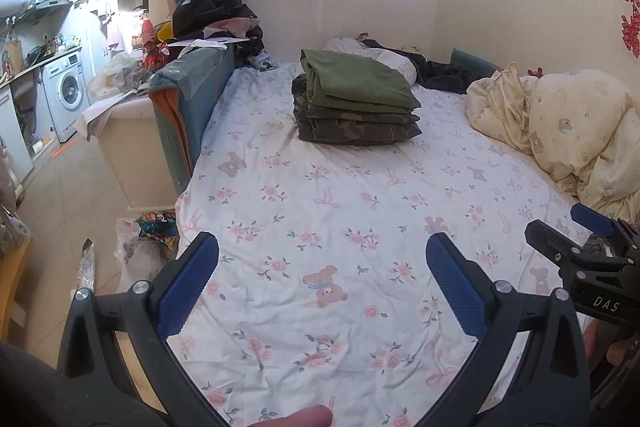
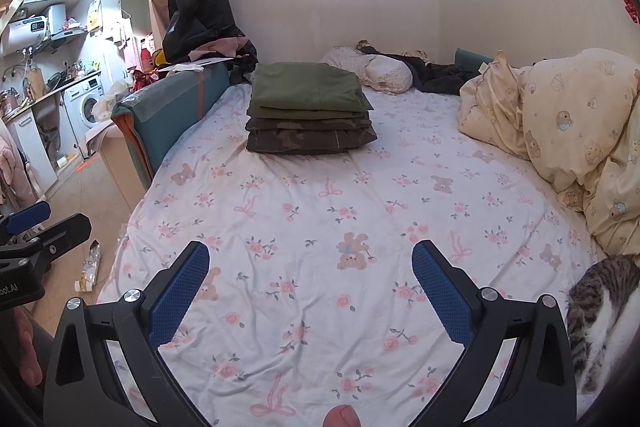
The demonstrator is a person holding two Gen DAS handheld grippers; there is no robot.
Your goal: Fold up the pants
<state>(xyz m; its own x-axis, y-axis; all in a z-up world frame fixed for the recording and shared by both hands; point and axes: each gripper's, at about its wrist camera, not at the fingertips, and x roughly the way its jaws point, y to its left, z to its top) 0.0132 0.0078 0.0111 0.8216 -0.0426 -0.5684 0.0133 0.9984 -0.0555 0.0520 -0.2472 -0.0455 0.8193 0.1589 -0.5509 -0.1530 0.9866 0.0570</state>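
Note:
A stack of folded pants lies at the far middle of the bed: olive green pants (image 1: 354,81) (image 2: 306,89) on top of camouflage pants (image 1: 356,129) (image 2: 310,139). My left gripper (image 1: 322,247) is open and empty above the near part of the floral bed sheet (image 1: 340,211), well short of the stack. My right gripper (image 2: 310,255) is open and empty too, over the sheet (image 2: 340,187) at about the same distance. Each gripper shows at the edge of the other's view: the right one (image 1: 560,229) and the left one (image 2: 52,217).
A cream duvet (image 1: 568,123) (image 2: 560,123) is bunched at the right. A tabby cat (image 2: 600,315) lies at the near right of the bed. Pillows and dark clothes (image 2: 400,69) lie by the far wall. A teal bed rail (image 1: 188,99) bounds the left side.

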